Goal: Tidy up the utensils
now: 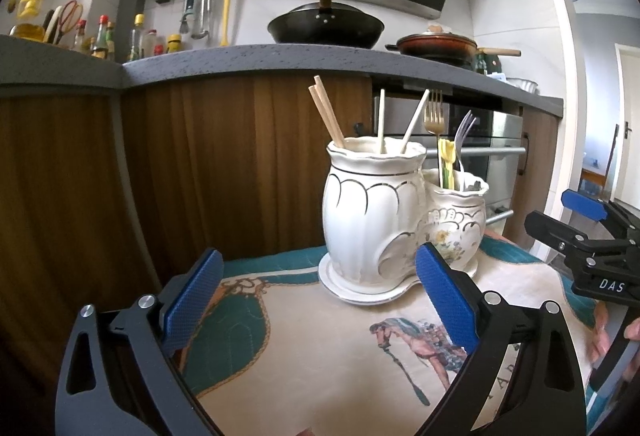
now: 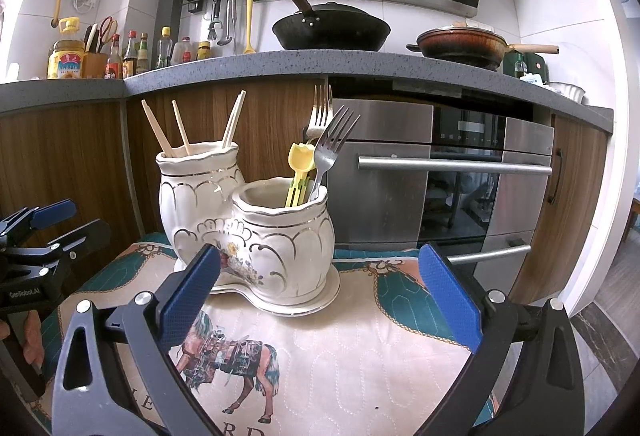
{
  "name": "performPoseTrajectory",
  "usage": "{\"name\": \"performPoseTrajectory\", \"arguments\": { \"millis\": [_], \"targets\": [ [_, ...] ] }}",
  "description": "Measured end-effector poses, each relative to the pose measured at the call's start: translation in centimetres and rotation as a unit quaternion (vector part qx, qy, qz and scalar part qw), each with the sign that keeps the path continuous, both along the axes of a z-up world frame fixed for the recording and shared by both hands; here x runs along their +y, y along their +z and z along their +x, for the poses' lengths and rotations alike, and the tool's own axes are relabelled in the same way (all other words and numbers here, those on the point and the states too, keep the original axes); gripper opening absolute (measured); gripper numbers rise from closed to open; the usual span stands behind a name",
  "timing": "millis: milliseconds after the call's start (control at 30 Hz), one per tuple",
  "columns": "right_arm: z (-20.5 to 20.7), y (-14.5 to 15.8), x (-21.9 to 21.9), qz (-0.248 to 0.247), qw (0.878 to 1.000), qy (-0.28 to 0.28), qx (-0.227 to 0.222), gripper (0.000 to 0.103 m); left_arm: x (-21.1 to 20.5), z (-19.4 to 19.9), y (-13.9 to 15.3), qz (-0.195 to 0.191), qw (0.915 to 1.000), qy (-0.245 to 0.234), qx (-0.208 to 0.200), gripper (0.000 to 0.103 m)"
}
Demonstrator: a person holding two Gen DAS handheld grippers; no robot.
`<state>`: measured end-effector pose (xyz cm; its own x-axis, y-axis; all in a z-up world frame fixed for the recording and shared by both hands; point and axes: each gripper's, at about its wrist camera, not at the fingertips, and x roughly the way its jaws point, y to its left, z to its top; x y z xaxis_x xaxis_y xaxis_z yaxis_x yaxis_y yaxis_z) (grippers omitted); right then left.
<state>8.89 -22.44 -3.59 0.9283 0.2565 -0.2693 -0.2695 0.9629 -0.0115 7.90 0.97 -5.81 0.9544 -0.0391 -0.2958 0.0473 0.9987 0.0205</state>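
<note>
A white ceramic double holder stands on a quilted cloth. Its tall pot [image 1: 374, 212] [image 2: 192, 192] holds several chopsticks [image 1: 328, 116] [image 2: 160, 128]. Its short pot [image 1: 458, 220] [image 2: 288, 236] holds a gold fork [image 1: 434, 114], a silver fork [image 2: 332, 144] and a yellow plastic utensil [image 2: 300, 168]. My left gripper [image 1: 320, 288] is open just in front of the holder with nothing between its pads. My right gripper [image 2: 320, 288] is also open and empty, close to the short pot. Each gripper shows at the edge of the other's view.
The quilted cloth [image 2: 360, 364] with a horse print covers the small table. Behind it are wooden cabinet doors [image 1: 220, 164], a steel oven [image 2: 460, 176] and a grey counter [image 2: 320, 64] carrying a black wok [image 2: 332, 28], a brown pan [image 2: 460, 44] and bottles [image 2: 120, 56].
</note>
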Motion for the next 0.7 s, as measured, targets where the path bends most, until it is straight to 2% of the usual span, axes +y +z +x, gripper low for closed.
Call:
{"name": "performPoseTrajectory", "arguments": {
  "millis": [700],
  "targets": [
    [0.06, -0.03, -0.02, 0.0, 1.0, 0.0, 0.0, 0.098, 0.08, -0.09, 0.06, 0.002, 0.9998, 0.02, 0.001, 0.096]
  ]
}}
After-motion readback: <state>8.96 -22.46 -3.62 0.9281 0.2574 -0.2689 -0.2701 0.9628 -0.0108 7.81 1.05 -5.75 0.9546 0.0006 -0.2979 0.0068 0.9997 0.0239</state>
